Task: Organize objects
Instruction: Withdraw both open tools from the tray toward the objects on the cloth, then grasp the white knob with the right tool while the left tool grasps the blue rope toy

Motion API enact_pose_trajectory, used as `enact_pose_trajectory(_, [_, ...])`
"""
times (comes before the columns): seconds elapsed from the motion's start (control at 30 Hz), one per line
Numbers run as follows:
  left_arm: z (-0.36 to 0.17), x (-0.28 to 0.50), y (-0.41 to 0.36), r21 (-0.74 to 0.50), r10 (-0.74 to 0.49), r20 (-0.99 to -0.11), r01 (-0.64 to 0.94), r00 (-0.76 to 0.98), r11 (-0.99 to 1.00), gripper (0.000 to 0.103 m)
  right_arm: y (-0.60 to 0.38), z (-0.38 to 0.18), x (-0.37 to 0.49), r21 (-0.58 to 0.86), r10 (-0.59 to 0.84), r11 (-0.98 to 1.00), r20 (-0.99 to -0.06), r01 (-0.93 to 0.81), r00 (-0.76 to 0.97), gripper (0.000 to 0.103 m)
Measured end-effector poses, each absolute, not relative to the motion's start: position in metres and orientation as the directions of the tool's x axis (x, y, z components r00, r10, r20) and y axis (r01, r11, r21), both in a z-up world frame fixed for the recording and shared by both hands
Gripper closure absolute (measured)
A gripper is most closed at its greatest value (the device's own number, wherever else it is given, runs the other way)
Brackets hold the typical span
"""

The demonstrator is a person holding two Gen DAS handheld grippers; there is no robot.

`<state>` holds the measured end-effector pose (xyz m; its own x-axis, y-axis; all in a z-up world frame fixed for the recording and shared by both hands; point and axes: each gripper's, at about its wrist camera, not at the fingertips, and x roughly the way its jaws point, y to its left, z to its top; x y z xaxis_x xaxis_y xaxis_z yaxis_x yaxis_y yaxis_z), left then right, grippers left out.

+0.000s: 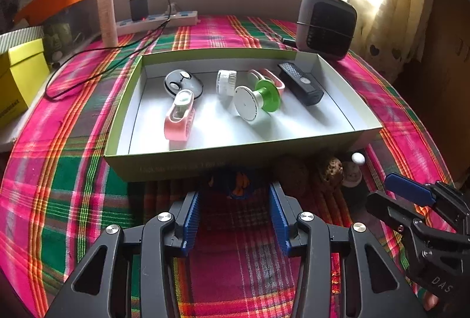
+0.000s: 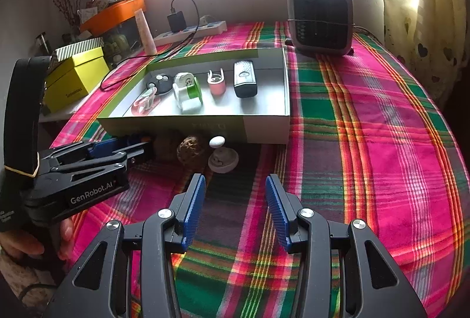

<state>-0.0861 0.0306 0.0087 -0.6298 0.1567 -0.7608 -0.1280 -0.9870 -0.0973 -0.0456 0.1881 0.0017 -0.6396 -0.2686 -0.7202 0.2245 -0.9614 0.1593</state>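
A shallow green-edged box [image 1: 235, 162] [image 2: 176, 127] sits on the plaid cloth. Inside lie a black round device [image 1: 182, 81], a pink clip [image 1: 179, 118], a white roll [image 1: 225, 81], a green spool [image 1: 258, 99] and a black remote [image 1: 302, 83]. Before its front wall lie a blue-and-orange item [image 1: 239, 184], a woven ball [image 2: 191, 152], a grey dish [image 2: 223, 161] and a white egg [image 2: 217, 141]. My left gripper [image 1: 235, 188] [image 2: 144, 143] is open, its tips on either side of the blue-and-orange item. My right gripper [image 2: 235, 180] [image 1: 387, 191] is open and empty, short of the dish.
A grey fan heater [image 1: 326, 24] [image 2: 320, 21] stands behind the box. At the back left are a power strip [image 1: 155, 21] with a charger and trailing black cable, an upright tube [image 1: 107, 15] and a yellow box [image 2: 73, 80]. A curtain hangs at right.
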Motion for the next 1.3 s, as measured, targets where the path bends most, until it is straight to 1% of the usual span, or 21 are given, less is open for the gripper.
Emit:
enact_pose_trajectory(0.1, [0.009, -0.086, 0.027, -0.119, 0.168, -0.757, -0.12, -0.632, -0.986, 0.062, 0.188, 0.002, -0.049, 0.154, -0.265, -0.962, -0.724, 0.226, -0.636, 0.059])
enact_pose_trajectory(0.17, [0.009, -0.085, 0.026, -0.12, 0.162, -0.756, -0.109, -0.634, -0.987, 0.067, 0.186, 0.001, -0.051, 0.15, -0.267, -0.961, -0.727, 0.233, -0.633, 0.059])
enact_pose_trajectory(0.3, [0.009, -0.086, 0.024, -0.128, 0.165, -0.755, -0.104, -0.635, -0.986, 0.07, 0.182, 0.001, -0.058, 0.126, -0.258, -0.961, -0.733, 0.247, -0.63, 0.059])
enact_pose_trajectory(0.37, [0.009, -0.086, 0.024, -0.13, 0.166, -0.755, -0.103, -0.635, -0.986, 0.076, 0.181, 0.001, -0.061, 0.125, -0.26, -0.96, -0.735, 0.251, -0.626, 0.059])
enact_pose_trajectory(0.43, [0.009, -0.085, 0.023, -0.129, 0.167, -0.756, -0.107, -0.633, -0.986, 0.079, 0.181, 0.0, -0.064, 0.124, -0.259, -0.96, -0.74, 0.252, -0.621, 0.059])
enact_pose_trajectory(0.6, [0.009, -0.084, 0.021, -0.131, 0.171, -0.756, -0.111, -0.631, -0.985, 0.081, 0.177, -0.002, -0.07, 0.102, -0.247, -0.959, -0.753, 0.263, -0.609, 0.059])
enact_pose_trajectory(0.9, [0.01, -0.08, 0.014, -0.15, 0.187, -0.752, -0.111, -0.632, -0.982, 0.082, 0.17, -0.006, -0.078, 0.069, -0.231, -0.956, -0.775, 0.285, -0.589, 0.059])
enact_pose_trajectory(1.3, [0.009, -0.082, 0.011, -0.172, 0.209, -0.751, -0.12, -0.627, -0.978, 0.081, 0.167, -0.007, -0.081, 0.045, -0.212, -0.958, -0.778, 0.284, -0.592, 0.059])
